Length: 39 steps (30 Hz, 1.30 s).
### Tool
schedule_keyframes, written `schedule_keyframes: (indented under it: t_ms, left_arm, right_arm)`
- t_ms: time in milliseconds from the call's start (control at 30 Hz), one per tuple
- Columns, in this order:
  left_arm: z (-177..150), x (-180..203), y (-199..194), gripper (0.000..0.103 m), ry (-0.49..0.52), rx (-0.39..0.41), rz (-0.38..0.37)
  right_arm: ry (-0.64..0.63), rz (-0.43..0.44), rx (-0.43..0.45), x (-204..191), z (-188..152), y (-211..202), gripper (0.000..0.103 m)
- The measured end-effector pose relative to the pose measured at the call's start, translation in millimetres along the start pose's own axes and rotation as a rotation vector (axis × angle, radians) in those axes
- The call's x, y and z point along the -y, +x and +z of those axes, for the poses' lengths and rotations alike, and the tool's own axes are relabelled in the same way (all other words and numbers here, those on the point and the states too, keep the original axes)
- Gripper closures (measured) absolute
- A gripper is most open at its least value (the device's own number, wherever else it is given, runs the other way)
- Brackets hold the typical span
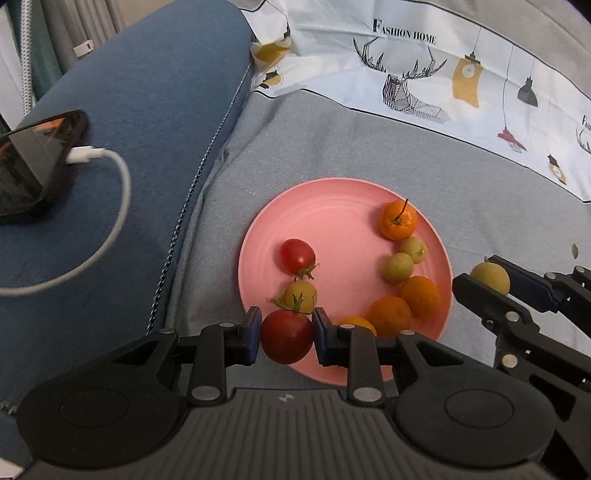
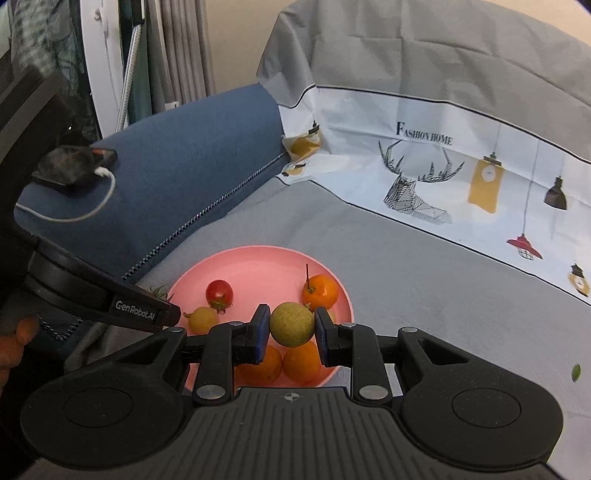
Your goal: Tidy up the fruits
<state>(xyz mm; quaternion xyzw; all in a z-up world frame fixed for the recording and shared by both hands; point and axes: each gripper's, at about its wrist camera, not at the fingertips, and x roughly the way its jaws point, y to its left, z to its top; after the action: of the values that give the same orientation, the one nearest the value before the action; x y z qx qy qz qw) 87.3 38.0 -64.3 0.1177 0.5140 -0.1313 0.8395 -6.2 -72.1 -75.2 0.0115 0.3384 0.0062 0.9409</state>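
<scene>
The dark red tomato (image 1: 287, 336), round and glossy with a green calyx on its far side, sits clamped between the blue pads of the left gripper (image 1: 287, 334), which tilts steeply down over the near rim of the pink plate (image 1: 332, 206). The right gripper (image 2: 291, 326) leans down more gently and squeezes a dull yellow-green round fruit (image 2: 291, 324) above the plate's near side; from the left wrist view that fruit hangs just past the plate's right edge. On the plate lie a smaller red tomato (image 1: 297, 255) and, touching its calyx, a yellow tomato (image 1: 301, 293) just beyond the held one; along the right side curve a stemmed orange (image 1: 399, 219), two small greenish fruits (image 1: 397, 267), and two more oranges (image 1: 421, 297) side by side, with a third orange piece partly hidden behind the left gripper's finger. The plate rests on a grey cloth (image 1: 332, 147) over a sofa seat, beside a blue armrest (image 1: 147, 92) that carries a dark phone (image 1: 33, 155) with a white cable (image 1: 122, 192) plugged in. A printed white band reading "Fashion Home" (image 1: 404, 33) runs across the cloth behind. A small green leaf (image 2: 576, 372) lies well to the right.
</scene>
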Motion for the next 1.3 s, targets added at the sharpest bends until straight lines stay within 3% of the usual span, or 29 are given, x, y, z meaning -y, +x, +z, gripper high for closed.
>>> schedule_keyframes:
  t_ms: [567,633,700,733,867,1167,1300]
  left_arm:
    - [15.7,3.5,40.3,0.07,0.035,-0.046,0.029]
    - [16.8,5.2,41.0,0.054,0.05,-0.048,0.021]
    - [17.9,5.9,39.4,0.017,0.047,-0.037,0.066]
    - [18.9,4.6,38.3,0.012,0.046,-0.025,0.097]
    - [19.5,-5.0,35.0,0.0,0.03,-0.04,0.078]
    - [-2.3,-5.8,-2.2,0.0,0.016,-0.05,0.058]
    - [-18.3,-7.7,-32.6,0.0,-0.005,-0.025,0.057]
  right_arm:
    - [-0.088,0.039,-0.03,0.3,6.7,47.9,0.076]
    - [-0.098,0.044,-0.032,0.2,7.1,51.4,0.076]
    - [-0.104,0.045,-0.038,1.1,8.4,54.6,0.073]
    - [-0.101,0.025,-0.039,2.5,8.5,55.0,0.07]
    - [-0.038,0.003,-0.037,13.6,6.6,45.9,0.036]
    - [0.097,-0.046,-0.037,10.8,-9.2,-17.1,0.014]
    - [0.176,-0.071,-0.031,1.7,-16.5,-50.2,0.009]
